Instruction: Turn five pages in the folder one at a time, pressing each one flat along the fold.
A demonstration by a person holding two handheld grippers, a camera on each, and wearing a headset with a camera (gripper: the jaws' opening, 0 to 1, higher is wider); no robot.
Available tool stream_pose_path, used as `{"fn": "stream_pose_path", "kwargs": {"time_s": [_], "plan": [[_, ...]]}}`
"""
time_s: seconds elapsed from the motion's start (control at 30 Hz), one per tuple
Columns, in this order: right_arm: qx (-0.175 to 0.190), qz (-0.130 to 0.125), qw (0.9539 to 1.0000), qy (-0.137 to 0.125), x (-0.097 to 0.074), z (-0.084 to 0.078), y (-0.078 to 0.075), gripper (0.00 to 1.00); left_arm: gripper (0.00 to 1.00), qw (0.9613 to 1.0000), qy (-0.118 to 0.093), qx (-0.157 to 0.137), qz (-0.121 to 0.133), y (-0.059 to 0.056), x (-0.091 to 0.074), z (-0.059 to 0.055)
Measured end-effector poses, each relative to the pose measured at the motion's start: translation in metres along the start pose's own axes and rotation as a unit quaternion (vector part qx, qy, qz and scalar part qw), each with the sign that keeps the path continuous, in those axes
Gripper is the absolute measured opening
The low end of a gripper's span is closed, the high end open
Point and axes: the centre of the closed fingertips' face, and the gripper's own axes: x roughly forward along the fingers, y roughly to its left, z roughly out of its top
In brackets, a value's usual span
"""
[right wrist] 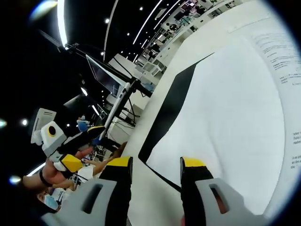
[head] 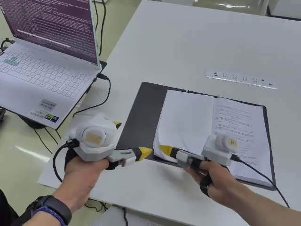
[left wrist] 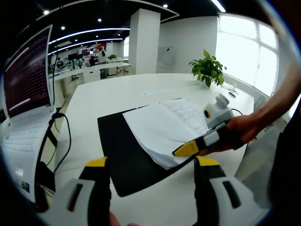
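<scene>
Left gripper (left wrist: 151,162) jaws wide and empty over table (head: 188,42) at lower centre; right gripper (right wrist: 156,162) jaws parted at lower-left corner of pages (head: 186,122) in the open folder (head: 141,113), contact unclear; folder lies centre-right, near edge partly hidden by hand (head: 221,181).

Black folder (head: 141,113), white pages (head: 188,122) with dark print — yellow tips on the grey left gripper (left wrist: 151,162) and right gripper (right wrist: 156,162).

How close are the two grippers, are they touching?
Apart. In the head view, a strip of black folder shows between the left gripper and the right gripper.
</scene>
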Motion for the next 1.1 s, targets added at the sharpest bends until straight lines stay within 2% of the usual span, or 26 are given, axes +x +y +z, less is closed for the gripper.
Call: {"fn": "stream_pose_path", "kwargs": {"time_s": [0.2,0.3,0.37,0.57,0.67,0.83,0.97,1.07,1.1], "plan": [[-0.031,0.016,0.9994,-0.008,-0.025,0.003,0.011,0.45,0.71,0.9998,0.009,0.008,-0.013,-0.006,0.005,-0.006],[-0.042,0.014,0.9989,-0.017,-0.039,0.007,0.013,0.46,0.68,0.9998,0.010,0.004,-0.016,-0.006,0.009,-0.007],[-0.048,0.009,0.9985,-0.025,-0.048,0.010,0.011,0.46,0.58,0.9998,0.007,-0.003,-0.016,-0.004,0.013,-0.007],[-0.051,0.000,0.9979,-0.040,-0.072,0.015,0.010,0.46,0.54,0.9995,0.018,-0.017,-0.021,-0.005,0.031,-0.015],[-0.052,-0.009,0.9973,-0.051,-0.083,0.019,0.009,0.46,0.46,0.9993,0.019,-0.021,-0.025,-0.008,0.039,-0.016],[-0.053,-0.023,0.9964,-0.062,-0.098,0.021,0.004,0.45,0.34,0.9986,0.015,-0.032,-0.038,-0.018,0.055,-0.013],[-0.050,-0.034,0.9959,-0.068,-0.108,0.020,0.000,0.45,0.26,0.9976,0.009,-0.038,-0.058,-0.036,0.066,-0.006],[-0.044,-0.040,0.9956,-0.072,-0.114,0.018,-0.004,0.44,0.18,0.9967,0.011,-0.034,-0.073,-0.048,0.076,-0.005],[-0.041,-0.043,0.9956,-0.073,-0.115,0.016,-0.005,0.44,0.16,0.9963,0.014,-0.034,-0.078,-0.047,0.081,-0.006]]}}
